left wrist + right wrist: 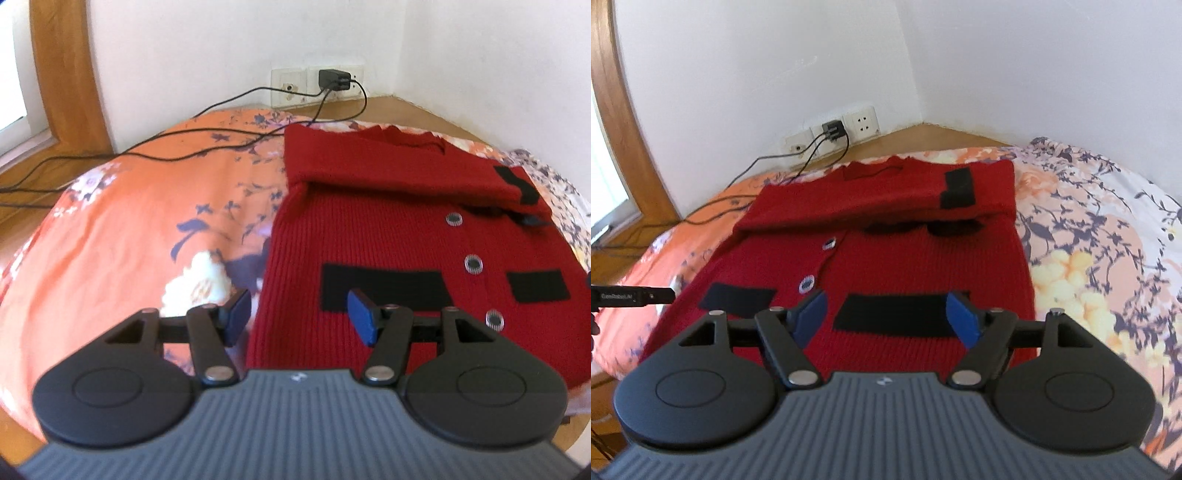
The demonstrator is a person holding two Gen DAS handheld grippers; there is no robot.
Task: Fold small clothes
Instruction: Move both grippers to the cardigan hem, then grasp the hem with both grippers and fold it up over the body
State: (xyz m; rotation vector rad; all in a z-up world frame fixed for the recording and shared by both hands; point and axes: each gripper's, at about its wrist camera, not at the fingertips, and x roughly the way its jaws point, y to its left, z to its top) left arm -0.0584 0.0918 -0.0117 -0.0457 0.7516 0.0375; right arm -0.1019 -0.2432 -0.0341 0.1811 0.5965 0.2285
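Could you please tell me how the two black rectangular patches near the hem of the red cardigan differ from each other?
On the red cardigan, the right-hand black patch is clearly longer than the left-hand black patch. In the right wrist view the right-hand patch sits between the open fingers of the right gripper, while the left-hand patch lies beyond the button placket, nearer the left gripper. Both are flat black rectangles on red ribbed knit.

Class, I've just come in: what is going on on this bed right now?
A person is folding a red cardigan laid flat on a flowered bedspread, with a pair of hand-held tongs in each hand. Both sleeves are already folded across the chest. The left tongs hang open over the cardigan's lower left edge; the right tongs hang open over a black pocket stripe near the hem. Neither grips any cloth yet. Charger cables trail over the bedspread from a wall socket.
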